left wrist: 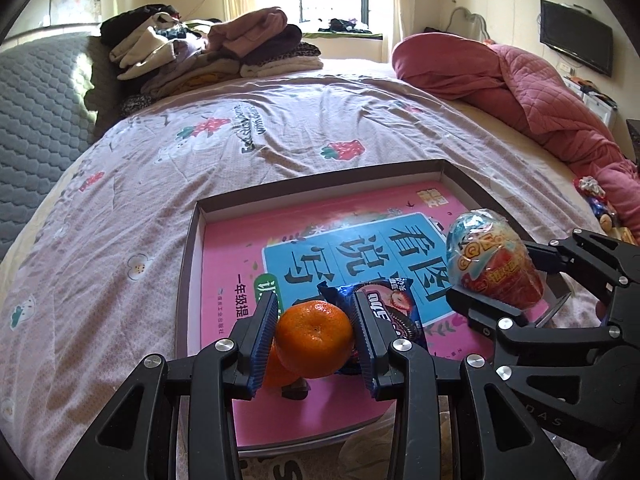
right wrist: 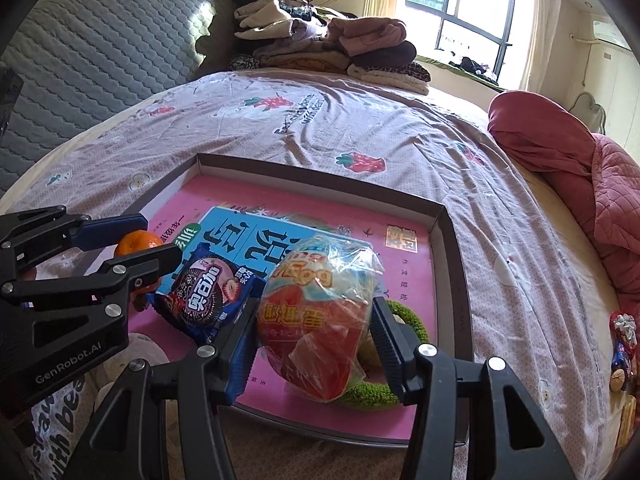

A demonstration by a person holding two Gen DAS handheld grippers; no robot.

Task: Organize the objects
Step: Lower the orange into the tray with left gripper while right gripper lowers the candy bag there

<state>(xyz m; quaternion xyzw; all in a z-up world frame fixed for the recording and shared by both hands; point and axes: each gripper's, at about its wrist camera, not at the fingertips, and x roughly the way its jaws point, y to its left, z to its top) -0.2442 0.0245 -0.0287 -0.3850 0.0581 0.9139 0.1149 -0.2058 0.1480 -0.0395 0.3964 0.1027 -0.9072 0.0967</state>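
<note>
Both grippers loaded over tray

Left hand-held gripper (left wrist: 315,338) clamps tangerine (left wrist: 314,338) over tray (left wrist: 190,240) near-left edge, beside cookie pack (right wrist: 208,300). Right hand-held gripper (right wrist: 314,340) grips wrapped toy egg (right wrist: 320,316); slick film may slip, tangerine could roll.

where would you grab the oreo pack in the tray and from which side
Take the oreo pack by its crimped near end, coming in low from the front edge of the tray. It lies flat on the book, and the left gripper with the orange crowds its left side.

Second orange (left wrist: 276,372) mostly hidden behind left hand-held gripper (left wrist: 316,336); green ring (right wrist: 372,390), perhaps knitted, half-covered by egg packet (right wrist: 320,320).
</note>
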